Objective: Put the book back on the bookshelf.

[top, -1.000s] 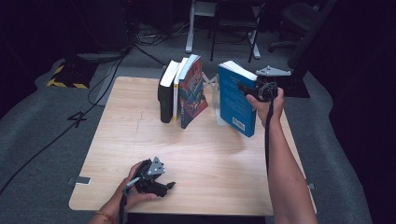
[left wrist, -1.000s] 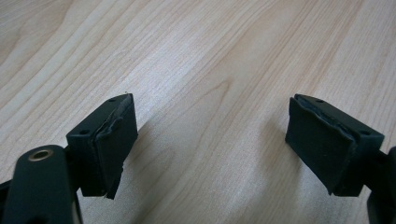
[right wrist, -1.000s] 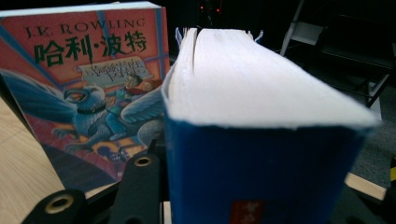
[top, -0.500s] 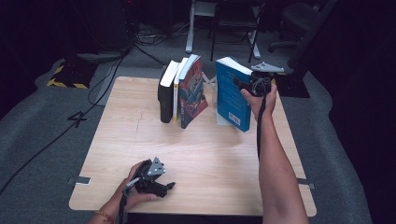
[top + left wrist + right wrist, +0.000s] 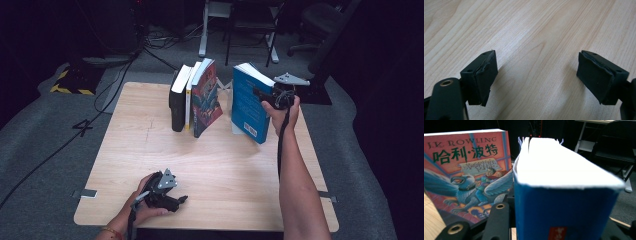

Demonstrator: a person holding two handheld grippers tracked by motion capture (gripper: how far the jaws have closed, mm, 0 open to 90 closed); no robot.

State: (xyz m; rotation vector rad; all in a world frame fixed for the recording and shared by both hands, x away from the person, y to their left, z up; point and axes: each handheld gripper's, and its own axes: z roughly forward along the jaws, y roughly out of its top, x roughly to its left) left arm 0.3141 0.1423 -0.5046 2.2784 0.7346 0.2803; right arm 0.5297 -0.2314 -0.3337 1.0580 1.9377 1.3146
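From above, the wooden surface (image 5: 220,165) carries three upright books (image 5: 195,97). Your right gripper (image 5: 270,95) clamps the blue book (image 5: 247,102) beside them; its own view shows white pages. Your left gripper (image 5: 172,200) rests near you, jaws apart.

Light wooden table (image 5: 220,165) on grey carpeted floor (image 5: 60,130). Row of three upright books at table's far middle: black-covered book (image 5: 176,105) leftmost, thin yellow-spined book (image 5: 189,97) touching its right side, illustrated red paperback (image 5: 206,100) rightmost, leaning left on row. Thick blue-covered book (image 5: 247,102) right of row, apart from it, tilted, between jaws of right gripper (image 5: 267,94) at its right edge. Left gripper (image 5: 181,200) near table's front edge, left of centre, well apart from books. Black chair (image 5: 255,20) behind table.
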